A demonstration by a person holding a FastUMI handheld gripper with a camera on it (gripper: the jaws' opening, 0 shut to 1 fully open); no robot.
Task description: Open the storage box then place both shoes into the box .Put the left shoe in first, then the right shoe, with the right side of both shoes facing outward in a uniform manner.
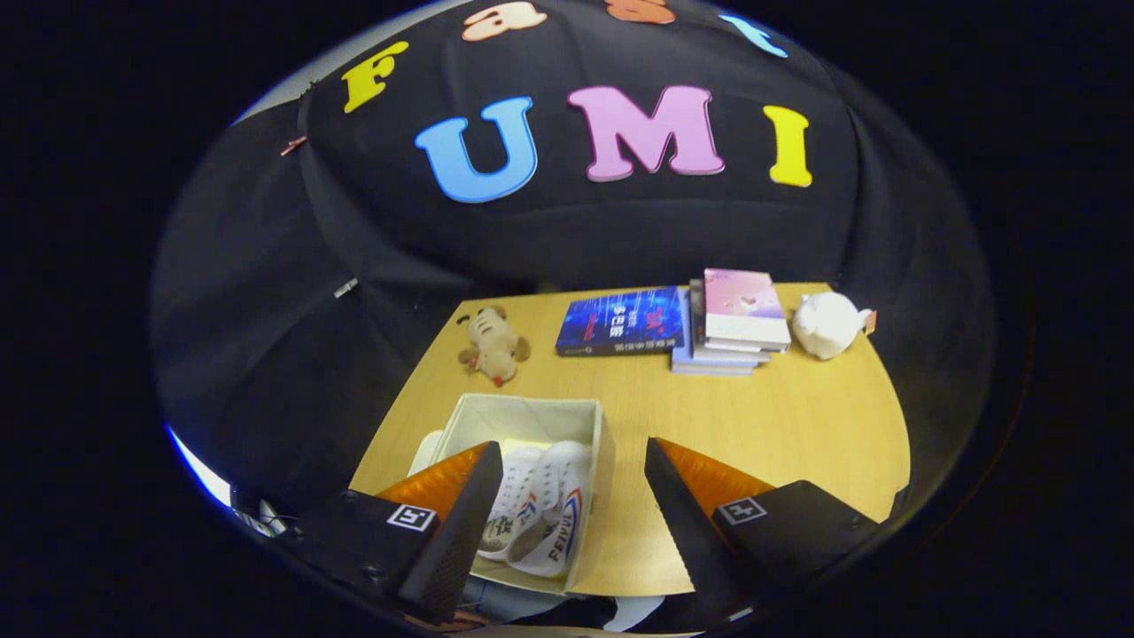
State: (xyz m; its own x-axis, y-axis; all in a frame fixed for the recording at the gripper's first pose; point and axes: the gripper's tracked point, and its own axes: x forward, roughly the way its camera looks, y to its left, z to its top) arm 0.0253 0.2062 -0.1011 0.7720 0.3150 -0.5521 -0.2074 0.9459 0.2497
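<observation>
Tool (571,452) agape above storage box (532,412) containing both shoes (542,509).

Looking like a staged recording booth: black cloth wall (567,239) draping behind a wooden tabletop (780,416) carrying household props, namely books (673,323), a plush toy (492,346), a white soft toy (828,323), a storage box (532,416) holding shoes (540,514).

Storage box (532,416): cream fabric, rectangular, open-topped, upright on wooden table near its front edge. Both shoes inside box. Left-lying shoe (512,505): white, perforated upper, red-blue side stripes, toe pointing toward box's far wall. Second shoe (560,518): matching white, touching first, against box's right wall, dark lettering on side.
</observation>
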